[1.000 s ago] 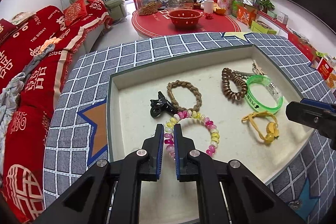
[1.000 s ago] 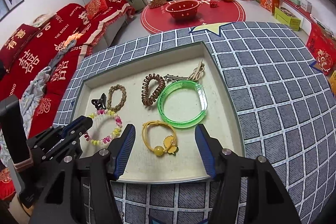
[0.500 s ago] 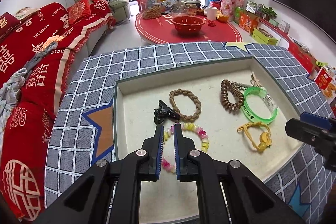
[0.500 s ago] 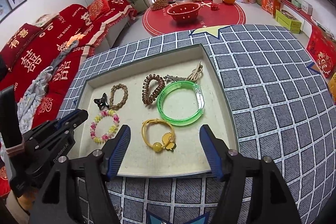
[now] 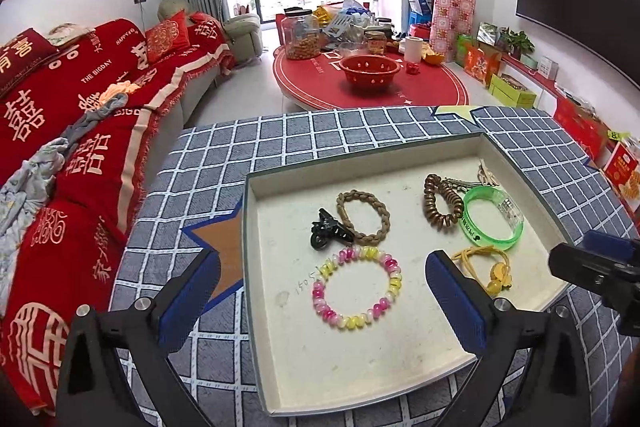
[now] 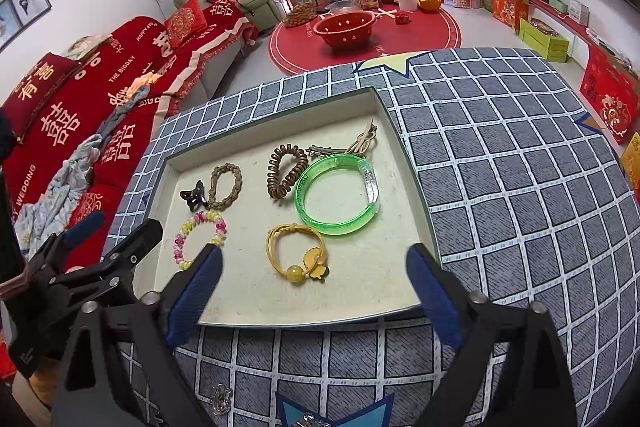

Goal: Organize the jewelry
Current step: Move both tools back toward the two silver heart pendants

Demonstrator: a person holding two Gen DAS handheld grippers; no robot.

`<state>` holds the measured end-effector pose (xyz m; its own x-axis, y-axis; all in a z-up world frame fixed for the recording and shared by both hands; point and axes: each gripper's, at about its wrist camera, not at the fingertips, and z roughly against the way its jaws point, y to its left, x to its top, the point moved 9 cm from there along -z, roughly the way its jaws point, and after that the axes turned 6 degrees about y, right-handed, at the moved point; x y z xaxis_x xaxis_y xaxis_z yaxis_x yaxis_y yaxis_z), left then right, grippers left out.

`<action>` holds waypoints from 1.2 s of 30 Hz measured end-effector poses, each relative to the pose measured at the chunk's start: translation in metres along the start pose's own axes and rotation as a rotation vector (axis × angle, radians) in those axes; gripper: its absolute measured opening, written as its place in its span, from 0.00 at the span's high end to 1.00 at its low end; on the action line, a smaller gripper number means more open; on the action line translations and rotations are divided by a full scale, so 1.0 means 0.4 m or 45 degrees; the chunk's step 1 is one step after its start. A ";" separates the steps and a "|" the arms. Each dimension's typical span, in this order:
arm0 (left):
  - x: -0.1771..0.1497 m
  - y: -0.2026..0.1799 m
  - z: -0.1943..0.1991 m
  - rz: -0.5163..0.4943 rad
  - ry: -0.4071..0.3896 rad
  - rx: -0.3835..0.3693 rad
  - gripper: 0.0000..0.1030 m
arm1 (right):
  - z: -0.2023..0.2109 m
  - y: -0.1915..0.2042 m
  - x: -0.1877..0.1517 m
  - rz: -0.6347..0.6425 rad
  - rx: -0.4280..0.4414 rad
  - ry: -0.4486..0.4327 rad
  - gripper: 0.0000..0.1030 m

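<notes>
A living room with a red-draped sofa [image 5: 80, 115] and a round red table [image 5: 372, 87] lies behind a stool-like surface under a grey checked cover [image 6: 520, 187], on which a shallow cream tray [image 5: 250, 267] holds the jewelry. The left gripper [image 5: 320, 291] now hangs above the tray's near left corner with its blue-padded fingers spread wide and nothing between them; a second ago, and half a second ago, those fingers were nearly closed around the pink-and-yellow bead bracelet [image 5: 357, 287]. That bracelet now lies flat and free on the tray floor toward the near left edge, between the two open fingers as the left wrist camera sees it. The left camera also sits higher and farther back than before, so more of the room shows. Just beyond the bracelet are a black hair clip [image 5: 326, 229] and a braided brown bracelet [image 5: 364, 215], the two touching. Toward the far right corner lie a brown coil hair tie [image 6: 284, 171], a green bangle [image 6: 336, 199] and some metal hairpins [image 6: 360, 143]. A yellow hair tie with a bead [image 6: 298, 253] rests near the tray's near edge. The right gripper [image 6: 314, 285] hovers at that near edge, its fingers wide apart and empty, opened slightly wider than a second ago, with the yellow hair tie framed between them.
</notes>
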<state>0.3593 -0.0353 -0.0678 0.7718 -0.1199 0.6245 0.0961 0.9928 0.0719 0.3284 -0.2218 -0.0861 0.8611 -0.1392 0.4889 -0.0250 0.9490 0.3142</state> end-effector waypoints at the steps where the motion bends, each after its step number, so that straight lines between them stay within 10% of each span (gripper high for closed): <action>1: -0.005 0.000 0.004 -0.003 -0.002 0.006 0.00 | 0.006 0.000 0.000 -0.001 0.000 -0.014 0.00; 36: -0.317 -0.061 0.139 -0.078 0.145 -0.188 0.00 | 0.114 0.000 -0.247 0.072 -0.022 0.066 0.00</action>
<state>0.2243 -0.0443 -0.1054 0.8268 -0.1883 0.5300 0.2300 0.9731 -0.0131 0.2200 -0.2210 -0.0973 0.8836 -0.0708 0.4629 -0.0661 0.9598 0.2729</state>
